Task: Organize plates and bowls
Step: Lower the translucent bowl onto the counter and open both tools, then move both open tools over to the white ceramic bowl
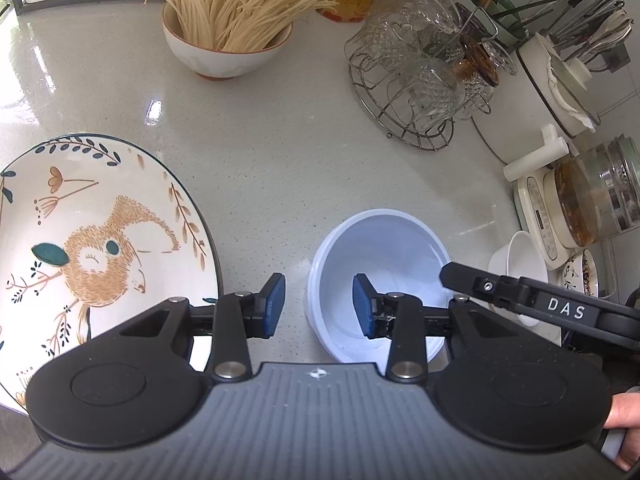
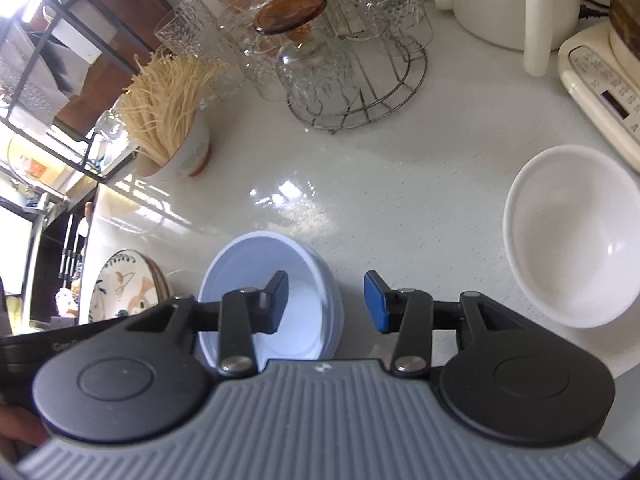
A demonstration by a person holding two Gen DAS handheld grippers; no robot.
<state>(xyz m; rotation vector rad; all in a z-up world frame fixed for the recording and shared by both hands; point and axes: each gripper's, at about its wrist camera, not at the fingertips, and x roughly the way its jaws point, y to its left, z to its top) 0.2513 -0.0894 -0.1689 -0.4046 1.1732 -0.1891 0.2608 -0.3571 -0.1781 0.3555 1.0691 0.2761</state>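
Note:
A pale blue bowl stands on the white counter. My left gripper is open astride the bowl's left rim, one pad inside and one outside, neither pressing on it. My right gripper is open astride the opposite rim of the same blue bowl in the same way. One of its fingers shows over the bowl's right edge in the left wrist view. A large plate with a rabbit drawing lies to the left. An empty white bowl sits to the right.
A bowl of dry noodles stands at the back. A wire rack of glass cups sits behind the blue bowl. A white pot and a cream appliance crowd the right side. A small patterned dish lies beside the white bowl.

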